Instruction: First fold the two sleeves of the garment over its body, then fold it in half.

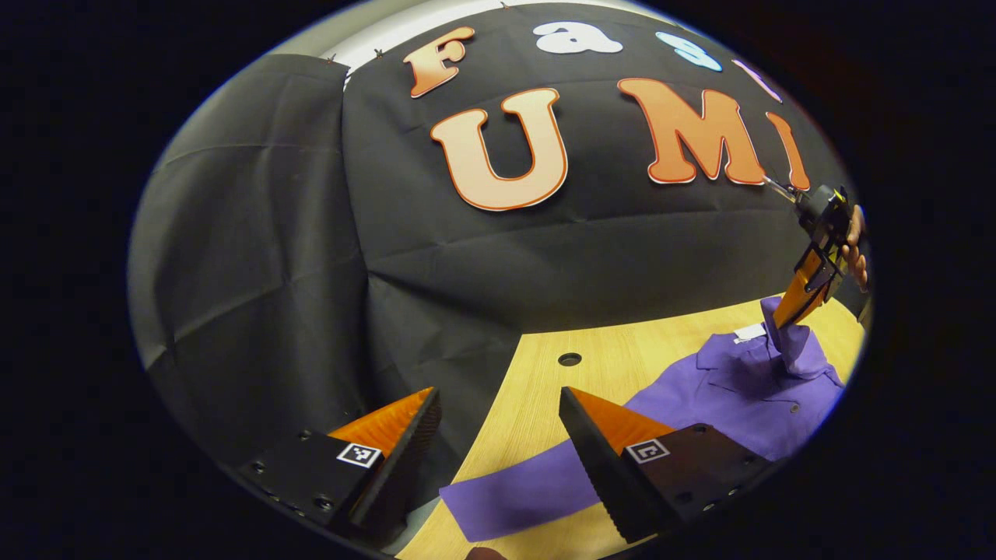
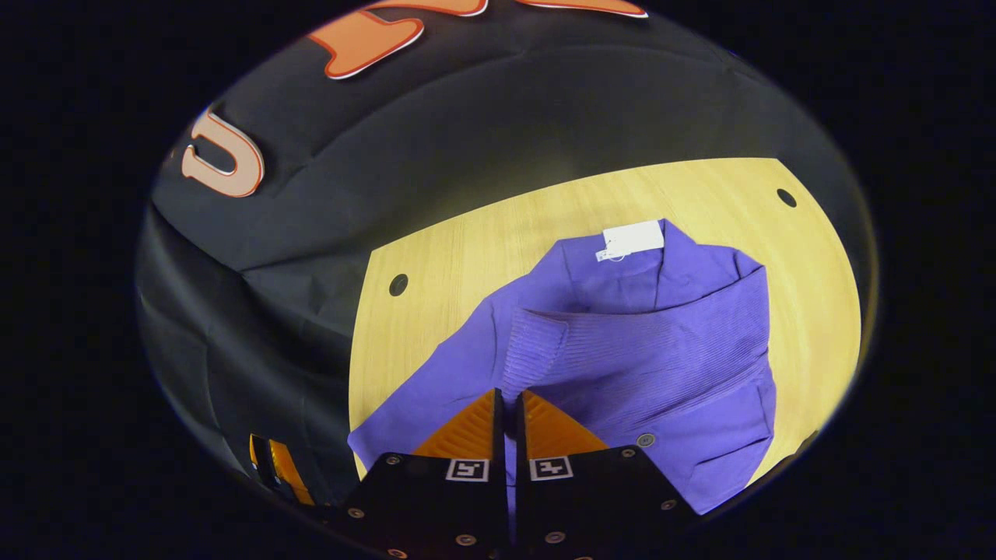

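So the light wood-grain table (image 2: pixel 482 233) has a pale yellowish top with a couple of small round dark holes (image 2: pixel 398 284) in it, one toward each far corner in the right gripper view. Black cloth hangs right behind its far edge.

Lying directly on it is a purple button-up knit garment (image 2: pixel 700 404), collar toward the far side, with a white tag (image 2: pixel 632 238) at the neck. One ribbed sleeve (image 2: pixel 622 342) is across the body. In the left gripper view, the other purple sleeve (image 1: pixel 529 486) lies stretched out flat on the wood, reaching toward the table's near edge. Bare wood shows all around the garment.
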`<state>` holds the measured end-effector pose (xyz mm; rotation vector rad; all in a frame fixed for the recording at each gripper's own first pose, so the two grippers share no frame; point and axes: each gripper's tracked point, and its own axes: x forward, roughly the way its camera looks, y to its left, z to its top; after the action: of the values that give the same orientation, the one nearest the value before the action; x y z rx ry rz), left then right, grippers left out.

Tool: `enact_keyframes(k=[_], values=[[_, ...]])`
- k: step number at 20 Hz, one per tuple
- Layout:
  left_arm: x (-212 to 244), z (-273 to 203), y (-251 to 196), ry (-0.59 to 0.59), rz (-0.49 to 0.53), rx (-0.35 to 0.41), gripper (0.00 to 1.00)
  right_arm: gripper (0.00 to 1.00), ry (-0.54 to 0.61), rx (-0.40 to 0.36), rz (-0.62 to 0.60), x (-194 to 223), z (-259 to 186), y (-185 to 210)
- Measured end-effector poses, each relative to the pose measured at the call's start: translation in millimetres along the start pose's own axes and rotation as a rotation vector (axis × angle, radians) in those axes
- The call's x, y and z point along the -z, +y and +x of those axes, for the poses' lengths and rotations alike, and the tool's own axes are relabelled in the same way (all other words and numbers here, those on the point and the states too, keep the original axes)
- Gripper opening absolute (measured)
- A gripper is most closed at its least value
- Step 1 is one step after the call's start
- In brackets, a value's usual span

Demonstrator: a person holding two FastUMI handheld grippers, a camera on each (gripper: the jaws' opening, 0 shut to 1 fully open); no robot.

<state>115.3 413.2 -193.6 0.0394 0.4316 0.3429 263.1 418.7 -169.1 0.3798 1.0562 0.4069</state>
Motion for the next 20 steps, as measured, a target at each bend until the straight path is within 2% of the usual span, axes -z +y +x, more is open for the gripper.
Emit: enact_keyframes(k=[4,5,6,7,8,9,10,11,15,17,20], values=[[15.3,11.0,7.3,0.05,-0.006,-0.007,0.98,0.2,-0.07,-0.092,-0.046,0.3,-15.8,22.6],[18.8,11.5,9.0,0.059,-0.011,-0.011,0.98,0.2,-0.102,-0.101,-0.067,-2.6,-24.5,22.7],[21.5,12.0,10.6,0.072,-0.021,-0.015,0.98,0.39,-0.136,-0.101,-0.095,-6.8,-33.7,19.3],[25.5,11.6,10.4,0.089,-0.032,-0.018,0.98,0.63,-0.171,-0.093,-0.126,-9.3,-42.7,12.7],[32.6,10.1,11.6,0.114,-0.043,-0.022,0.98,0.61,-0.207,-0.08,-0.161,-12.2,-52.9,6.4],[39.5,10.5,12.4,0.141,-0.056,-0.027,0.98,0.75,-0.248,-0.058,-0.195,-17.9,-63.2,-3.1],[47.1,10.1,11.2,0.178,-0.073,-0.023,0.98,0.7,-0.292,-0.037,-0.222,-24.1,-75.1,-12.1],[54.1,12.0,10.2,0.21,-0.092,-0.021,0.98,0.87,-0.337,-0.02,-0.24,-29.8,-89.1,-23.0],[88.4,17.6,-0.2,0.398,-0.171,0.0,0.98,0.95,-0.493,0.017,-0.272,-44.6,-144.9,-61.4],[110.4,15.6,-9.1,0.509,-0.233,0.025,0.98,0.95,-0.542,0.08,-0.291,-44.3,-167.6,-94.2],[139.2,9.5,-13.7,0.661,-0.299,0.009,0.99,0.95,-0.606,0.145,-0.33,-41.5,-204.3,-128.9]])
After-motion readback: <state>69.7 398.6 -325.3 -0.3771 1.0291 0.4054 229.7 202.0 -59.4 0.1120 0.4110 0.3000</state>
